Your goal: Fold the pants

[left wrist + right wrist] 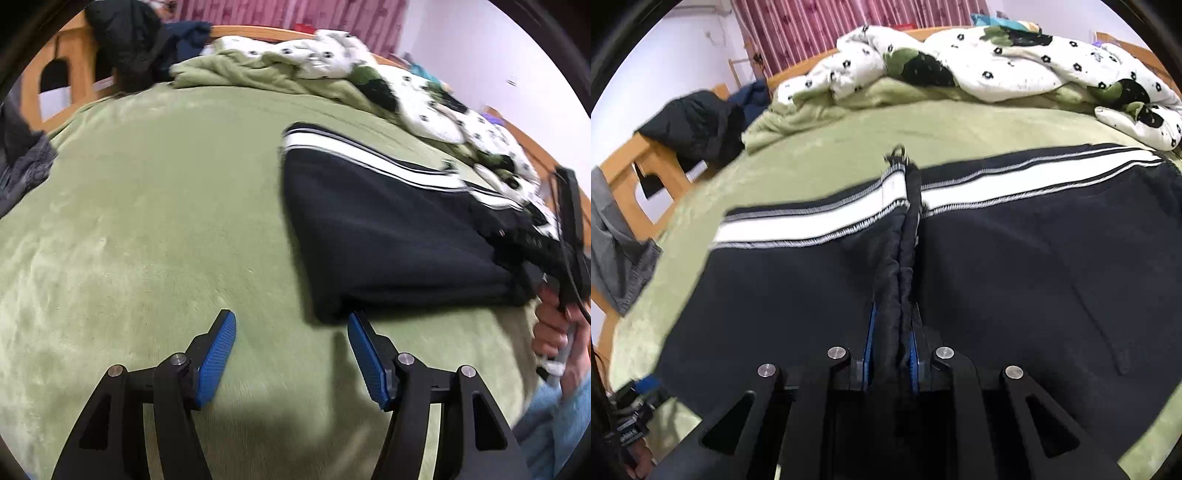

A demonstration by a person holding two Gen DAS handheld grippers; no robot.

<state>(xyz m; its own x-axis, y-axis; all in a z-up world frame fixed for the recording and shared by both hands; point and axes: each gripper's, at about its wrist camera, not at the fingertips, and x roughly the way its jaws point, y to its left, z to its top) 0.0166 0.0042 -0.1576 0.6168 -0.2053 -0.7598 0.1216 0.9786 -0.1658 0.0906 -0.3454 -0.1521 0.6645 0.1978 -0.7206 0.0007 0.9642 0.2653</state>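
Black pants point(388, 229) with a white side stripe lie on a green blanket point(147, 221) on a bed. In the left wrist view my left gripper point(291, 332) is open just in front of the pants' near corner, nothing between its blue pads point(216, 354). A hand at the right edge holds the other gripper at the pants' far end. In the right wrist view my right gripper point(892, 328) is shut on a bunched ridge of the pants point(1034, 266), which rises between the pads. The white stripe point(1015, 181) runs across behind it.
A white flower-print duvet point(997, 62) and crumpled green blanket are piled along the far side. Dark clothes point(698, 125) hang on the wooden bed frame point(624, 173) at the left. A grey garment point(617, 251) drapes over the left edge. A light blue sleeve point(554, 417) shows at the lower right.
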